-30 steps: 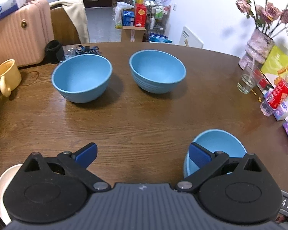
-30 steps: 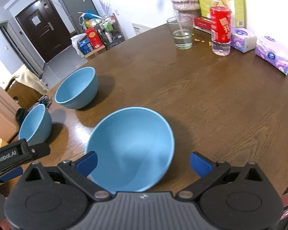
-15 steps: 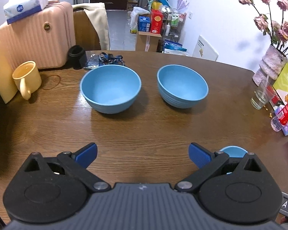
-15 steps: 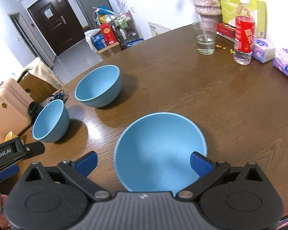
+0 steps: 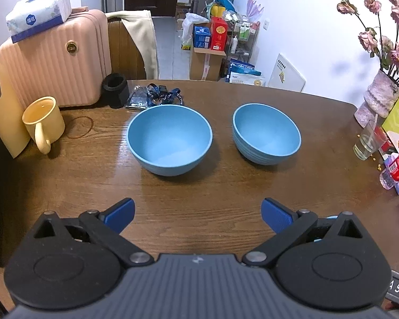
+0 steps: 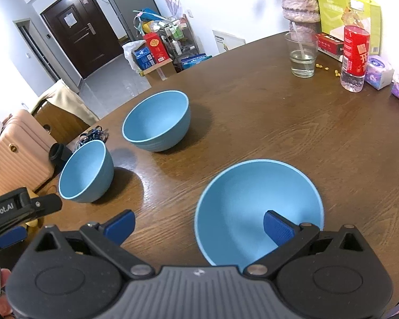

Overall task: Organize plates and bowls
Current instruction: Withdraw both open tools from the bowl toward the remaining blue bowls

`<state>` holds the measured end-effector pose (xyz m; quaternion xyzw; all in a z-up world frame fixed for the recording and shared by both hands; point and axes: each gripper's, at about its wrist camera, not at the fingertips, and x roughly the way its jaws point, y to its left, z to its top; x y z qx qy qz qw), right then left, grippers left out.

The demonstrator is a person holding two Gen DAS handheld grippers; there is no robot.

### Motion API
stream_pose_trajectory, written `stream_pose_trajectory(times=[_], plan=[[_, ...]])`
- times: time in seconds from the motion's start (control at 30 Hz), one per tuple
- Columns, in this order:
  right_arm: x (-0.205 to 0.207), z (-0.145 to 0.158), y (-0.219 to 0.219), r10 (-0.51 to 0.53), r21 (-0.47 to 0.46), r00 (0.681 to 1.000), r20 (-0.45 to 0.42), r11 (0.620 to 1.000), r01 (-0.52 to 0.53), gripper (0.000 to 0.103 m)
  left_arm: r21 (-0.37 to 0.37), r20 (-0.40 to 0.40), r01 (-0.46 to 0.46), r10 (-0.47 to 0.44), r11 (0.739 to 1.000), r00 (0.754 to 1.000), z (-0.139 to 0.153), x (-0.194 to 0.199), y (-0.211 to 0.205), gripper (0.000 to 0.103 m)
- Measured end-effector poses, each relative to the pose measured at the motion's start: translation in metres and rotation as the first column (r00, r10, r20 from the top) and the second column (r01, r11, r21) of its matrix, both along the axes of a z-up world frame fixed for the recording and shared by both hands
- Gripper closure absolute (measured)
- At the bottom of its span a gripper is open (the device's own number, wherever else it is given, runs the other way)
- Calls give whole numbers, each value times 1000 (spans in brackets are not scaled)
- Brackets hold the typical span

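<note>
We are holding our left tongs (image 5: 196,212) spread and empty over the tabletop (image 5: 226,186), facing two blue bowls (image 5: 169,140) standing side by side, while lining our right tongs (image 6: 198,226), likewise spread, over the near bowl (image 6: 258,207), probably to grasp its rim.

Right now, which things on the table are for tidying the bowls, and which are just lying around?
For the job: near bowl, middle bowl, far bowl.

Just lying about: mug, glass, bottle, vase, tissue packs, lanyard.
</note>
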<state>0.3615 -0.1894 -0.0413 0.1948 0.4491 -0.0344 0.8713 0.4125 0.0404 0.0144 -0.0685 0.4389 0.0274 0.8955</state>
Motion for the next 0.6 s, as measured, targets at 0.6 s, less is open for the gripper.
stream_pose_trajectory(times=[0.6], plan=[[28, 6, 40, 24, -23, 1000, -4, 999, -24, 0, -14, -6, -6, 6, 1000, 1000, -3, 29, 41, 0]])
